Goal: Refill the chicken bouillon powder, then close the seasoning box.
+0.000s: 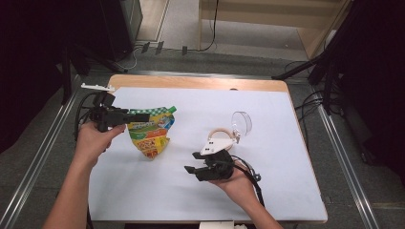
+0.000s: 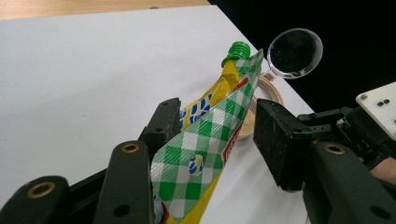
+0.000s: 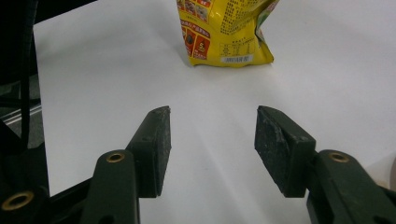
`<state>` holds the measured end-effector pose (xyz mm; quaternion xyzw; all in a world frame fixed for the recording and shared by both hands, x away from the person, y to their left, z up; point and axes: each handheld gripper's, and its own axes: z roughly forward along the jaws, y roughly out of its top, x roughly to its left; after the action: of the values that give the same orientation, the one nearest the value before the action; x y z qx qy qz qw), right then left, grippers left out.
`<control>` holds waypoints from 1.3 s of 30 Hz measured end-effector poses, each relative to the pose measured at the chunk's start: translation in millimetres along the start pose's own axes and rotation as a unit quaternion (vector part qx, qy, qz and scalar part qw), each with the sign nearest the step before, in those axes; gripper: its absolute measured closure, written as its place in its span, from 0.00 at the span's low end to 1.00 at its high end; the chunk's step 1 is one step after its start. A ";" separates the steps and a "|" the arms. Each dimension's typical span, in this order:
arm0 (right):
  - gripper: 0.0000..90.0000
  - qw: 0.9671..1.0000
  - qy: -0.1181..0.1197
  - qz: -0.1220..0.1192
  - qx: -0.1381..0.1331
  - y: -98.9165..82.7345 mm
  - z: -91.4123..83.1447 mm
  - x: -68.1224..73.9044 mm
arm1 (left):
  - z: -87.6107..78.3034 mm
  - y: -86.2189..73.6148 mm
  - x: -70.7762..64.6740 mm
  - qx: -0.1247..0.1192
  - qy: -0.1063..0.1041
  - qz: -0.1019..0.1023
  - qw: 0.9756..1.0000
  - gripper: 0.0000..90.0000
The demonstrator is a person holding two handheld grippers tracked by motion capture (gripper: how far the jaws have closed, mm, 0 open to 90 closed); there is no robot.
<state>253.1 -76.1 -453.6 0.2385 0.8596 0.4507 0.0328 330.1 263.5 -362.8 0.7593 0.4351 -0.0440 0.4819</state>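
Two claws over the white desk (image 1: pixel 267 191). Left claw (image 2: pixel 219 135), jaws apart, loosely straddles the pouch's (image 1: pixel 152 131) checked top edge at nine o'clock, likely just letting go. Right claw (image 3: pixel 212 149), at five o'clock, gapes empty, waiting.

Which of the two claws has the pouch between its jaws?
The left claw: the green-checked pouch runs between its jaws. The right claw has bare table between its jaws.
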 end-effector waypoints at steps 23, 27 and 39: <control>0.51 0.999 0.011 0.013 0.032 2.0 -3.2 -8.4 | -48.6 -1.0 12.1 -0.033 0.071 -0.037 0.996 0.51; 0.51 0.999 0.013 0.013 0.035 2.0 -3.2 -8.6 | -53.8 -4.1 18.2 -0.040 0.089 -0.043 0.994 0.50; 0.52 0.999 0.019 0.015 0.031 7.1 -11.2 -7.9 | -50.5 -12.6 37.8 -0.040 0.113 -0.052 0.991 0.47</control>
<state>259.8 -84.7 -442.6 0.2438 0.8698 0.4289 0.0017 326.7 327.8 -363.0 0.7155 0.5273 0.0344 0.4570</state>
